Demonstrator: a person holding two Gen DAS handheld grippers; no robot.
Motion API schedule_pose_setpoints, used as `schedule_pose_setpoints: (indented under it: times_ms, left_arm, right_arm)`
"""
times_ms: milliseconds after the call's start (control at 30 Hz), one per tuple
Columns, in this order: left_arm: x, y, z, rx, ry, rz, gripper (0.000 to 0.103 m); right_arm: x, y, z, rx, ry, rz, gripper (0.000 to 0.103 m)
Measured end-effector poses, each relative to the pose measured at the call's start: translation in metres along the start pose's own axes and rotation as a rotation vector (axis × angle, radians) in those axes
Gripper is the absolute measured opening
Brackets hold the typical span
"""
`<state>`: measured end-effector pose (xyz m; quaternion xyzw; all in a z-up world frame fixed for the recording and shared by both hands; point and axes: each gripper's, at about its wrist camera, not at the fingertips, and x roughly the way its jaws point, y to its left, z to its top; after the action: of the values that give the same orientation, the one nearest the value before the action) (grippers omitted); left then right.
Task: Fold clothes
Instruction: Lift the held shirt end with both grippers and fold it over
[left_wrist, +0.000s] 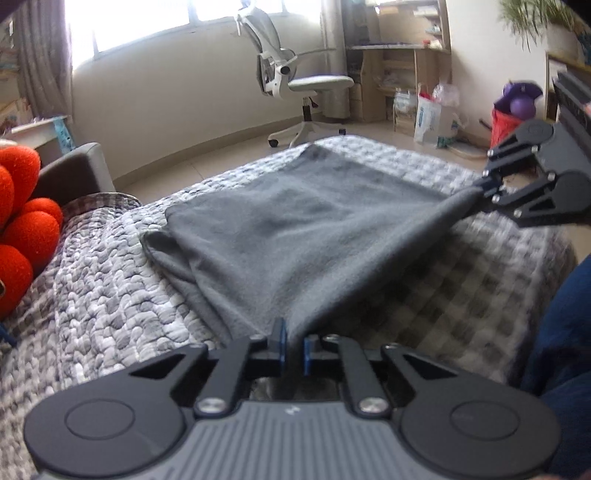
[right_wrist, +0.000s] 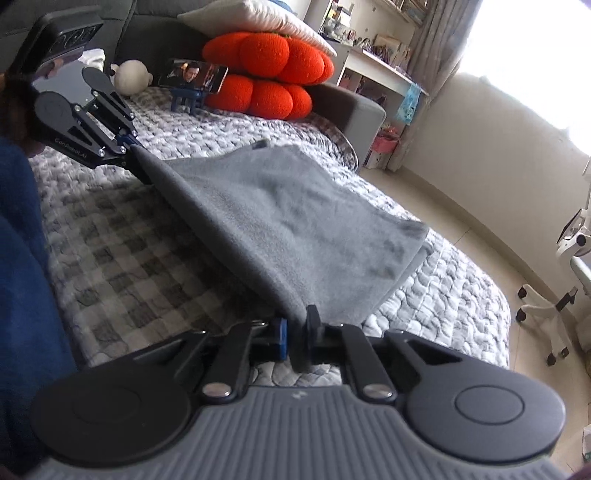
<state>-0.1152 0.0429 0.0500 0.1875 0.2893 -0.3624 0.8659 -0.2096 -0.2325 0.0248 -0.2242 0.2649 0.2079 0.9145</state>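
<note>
**Cloth pinched at two corners over the bed**

Cloth (left_wrist: 295, 236): grey, fleecy, spread across the quilted bed cover (left_wrist: 110, 295). Far part lies flat on the bed; near edge is lifted and drawn taut between the two claws.

Left claw (left_wrist: 293, 350): sits at 6 o'clock in the left wrist view. Jaws nearly closed, blue pads pressing a bunched corner of the cloth between them. From the right wrist view the same claw (right_wrist: 129, 146) shows at 10 o'clock, with the cloth edge running out from its tips.

Right claw (right_wrist: 297, 334): at 6 o'clock in its own view. Jaws drawn in tight on the other near corner; a fold of grey fabric hangs down between the pads. In the left wrist view it (left_wrist: 487, 188) appears at 2 o'clock, cloth corner pulled to a point at its tips.

Between the two grips the lifted edge forms a straight, raised ridge, clear of the checked part of the bed cover beneath it.

Surroundings: orange cushion (right_wrist: 269, 70) of round lobes at 12 o'clock in the right wrist view, near the head of the bed, with a pale pillow (right_wrist: 258, 18) resting on top. A phone (right_wrist: 194, 75) on a small blue stand is just beside the cushion, screen lit. White office chair (left_wrist: 291, 77) on the tiled floor at 12 o'clock in the left wrist view, beyond the foot of the bed. Blue clothing of the person (right_wrist: 22, 258) at 9 o'clock in the right wrist view.
</note>
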Motion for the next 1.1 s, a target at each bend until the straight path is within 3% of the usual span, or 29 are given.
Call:
schedule_pose_setpoints:
  times_ms: [233, 467, 800, 1100]
  left_arm:
    - [-0.013, -0.002, -0.008, 0.026, 0.022, -0.064, 0.008]
    - [-0.005, -0.009, -0.007, 0.098, 0.028, -0.038, 0.012]
    - [-0.022, -0.004, 0.015, 0.064, -0.038, -0.008, 0.009]
    - [-0.018, -0.002, 0.013, 0.054, -0.027, -0.010, 0.009]
  right_arm:
    - [-0.025, 0.004, -0.003, 0.004, -0.011, 0.049, 0.009]
    - [-0.013, 0.006, -0.008, 0.000, 0.020, 0.065, 0.009]
    - [-0.026, -0.010, 0.004, 0.059, -0.068, 0.049, 0.009]
    - [-0.024, -0.013, 0.004, 0.085, -0.078, 0.056, 0.009]
